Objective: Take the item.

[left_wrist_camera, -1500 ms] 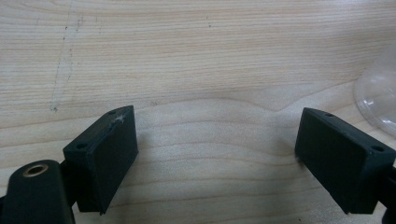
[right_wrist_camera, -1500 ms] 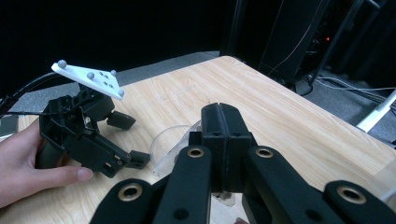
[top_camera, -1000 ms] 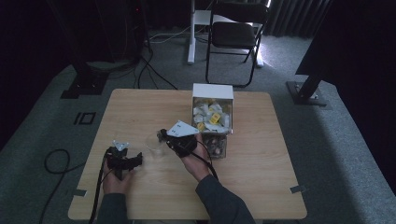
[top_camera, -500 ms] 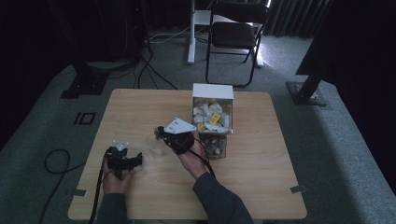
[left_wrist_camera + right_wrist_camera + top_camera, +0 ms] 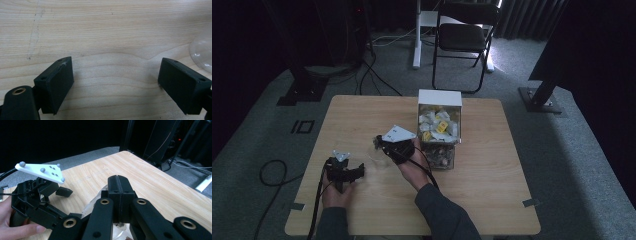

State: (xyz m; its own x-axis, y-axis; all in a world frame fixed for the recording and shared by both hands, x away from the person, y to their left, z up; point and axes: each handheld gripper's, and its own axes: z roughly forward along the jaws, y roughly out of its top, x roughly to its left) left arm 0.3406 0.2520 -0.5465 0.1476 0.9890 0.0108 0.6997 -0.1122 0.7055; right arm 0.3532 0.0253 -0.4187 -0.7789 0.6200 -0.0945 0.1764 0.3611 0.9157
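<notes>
Grippers (image 5: 344,170) rest over wooden table (image 5: 492,175), dark room.

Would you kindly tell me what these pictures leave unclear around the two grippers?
- Clear item at the right gripper: right gripper view, mostly hidden behind the shut jaws; whether it is pinched is unclear.
- Clear dome: left gripper view, cut off by the right edge.
- Box contents: high view, too small to identify.

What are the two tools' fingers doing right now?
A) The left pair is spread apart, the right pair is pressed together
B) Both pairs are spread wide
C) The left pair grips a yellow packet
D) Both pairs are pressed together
A: the left gripper has fingers standing wide apart over bare wood, while the right gripper has its fingers pressed flat together.
</notes>
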